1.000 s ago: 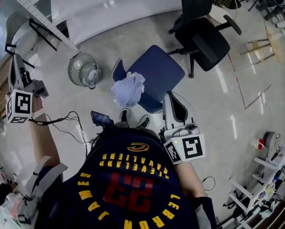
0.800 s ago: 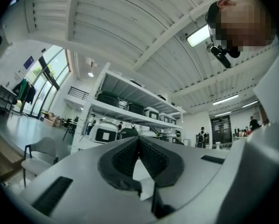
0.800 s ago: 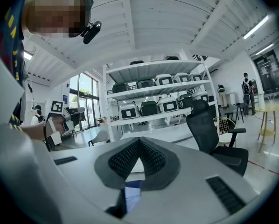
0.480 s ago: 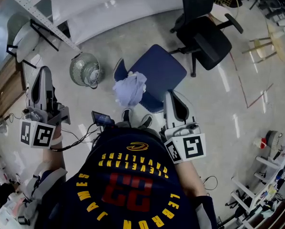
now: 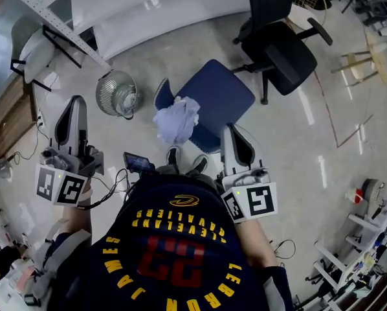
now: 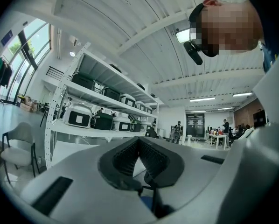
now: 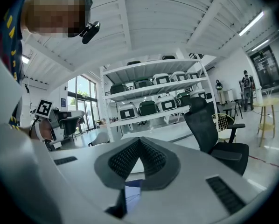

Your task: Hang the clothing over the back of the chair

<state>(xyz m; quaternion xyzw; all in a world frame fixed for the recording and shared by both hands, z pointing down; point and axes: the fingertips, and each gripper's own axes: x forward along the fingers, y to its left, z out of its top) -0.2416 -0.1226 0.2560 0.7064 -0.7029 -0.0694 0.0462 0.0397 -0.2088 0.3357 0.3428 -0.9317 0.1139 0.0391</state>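
Note:
A bunched pale lavender garment (image 5: 176, 122) lies on the near left part of a blue chair (image 5: 222, 96) in the head view. My right gripper (image 5: 236, 132) hangs just right of the garment, over the chair's near edge, with its jaws shut and nothing between them. In the right gripper view, the right gripper (image 7: 138, 142) shows its pads meeting, with a strip of blue below them. My left gripper (image 5: 76, 103) is off to the left of the chair, apart from the garment. The left gripper (image 6: 138, 139) is shut and empty in its own view.
A black office chair (image 5: 281, 47) stands behind the blue one. A round wire basket (image 5: 116, 94) sits on the floor between my left gripper and the chair. A white chair (image 5: 28, 47) and shelving racks (image 6: 102, 106) are at left, a stool (image 5: 368, 54) at far right. Cables (image 5: 109, 180) trail by my feet.
My left gripper has swung in from the far left toward the chair, now nearer the wire basket. The right gripper and the garment have not moved.

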